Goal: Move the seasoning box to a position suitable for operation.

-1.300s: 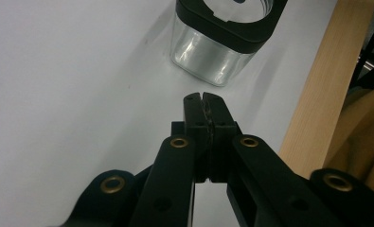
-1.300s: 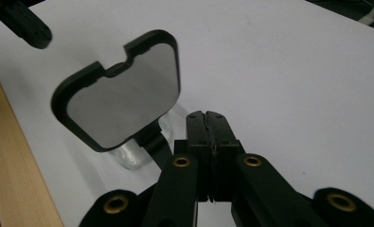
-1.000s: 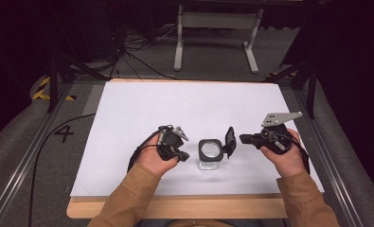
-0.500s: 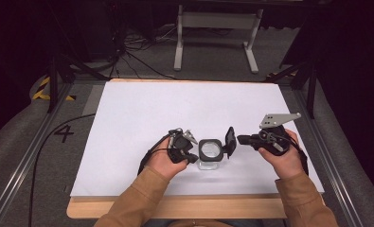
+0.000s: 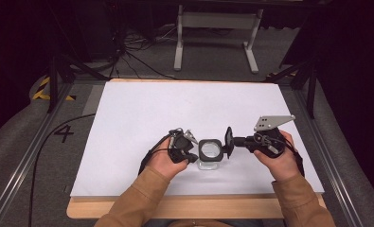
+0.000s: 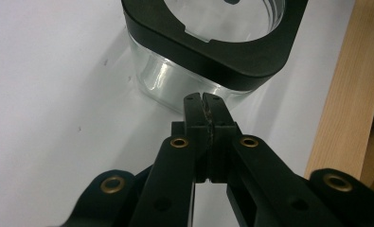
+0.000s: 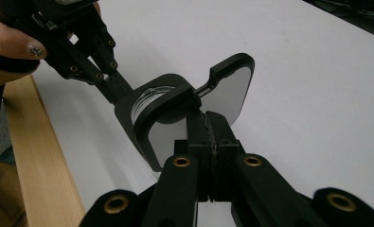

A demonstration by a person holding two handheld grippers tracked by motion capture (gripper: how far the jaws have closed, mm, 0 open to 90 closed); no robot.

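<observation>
My left gripper, jaws together, touches the glass jar; my right gripper clamps its lid.

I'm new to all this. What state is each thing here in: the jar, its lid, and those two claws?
Jar: upright on the white table, open.
Lid: off, on edge beside the jar.
Left claw: shut, tip at the jar's glass side.
Right claw: shut on the lid's edge, holding it.

Tan sleeves on both arms; black left gripper and right gripper with brass-ringed screw holes (right carries a grey three-cornered plate), black cables trailing.
</observation>
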